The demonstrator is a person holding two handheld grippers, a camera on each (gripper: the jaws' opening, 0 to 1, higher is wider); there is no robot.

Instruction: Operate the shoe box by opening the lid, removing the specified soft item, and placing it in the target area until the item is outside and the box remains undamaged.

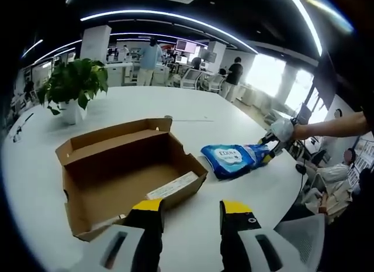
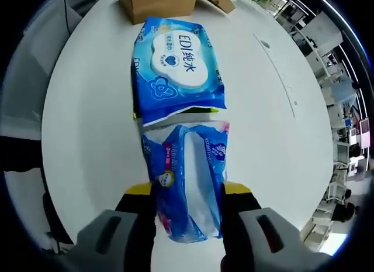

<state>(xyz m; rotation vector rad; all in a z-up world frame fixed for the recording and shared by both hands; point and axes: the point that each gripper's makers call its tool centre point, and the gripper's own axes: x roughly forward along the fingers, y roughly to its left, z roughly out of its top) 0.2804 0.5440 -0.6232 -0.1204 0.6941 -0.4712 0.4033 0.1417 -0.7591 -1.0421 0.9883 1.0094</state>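
Right tool (image 2: 188, 196) grips wipes pack (image 2: 178, 67); left tool (image 1: 190, 210) open nr open box (image 1: 125, 167).

Open shoe box (image 1: 125, 172) beside wipes pack (image 1: 229, 159)

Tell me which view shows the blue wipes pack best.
The right gripper view: the blue wipes pack lies close ahead on the white table, label readable, with the right gripper shut on a second blue pack. The left gripper view shows the wipes pack small, beside the open cardboard box.
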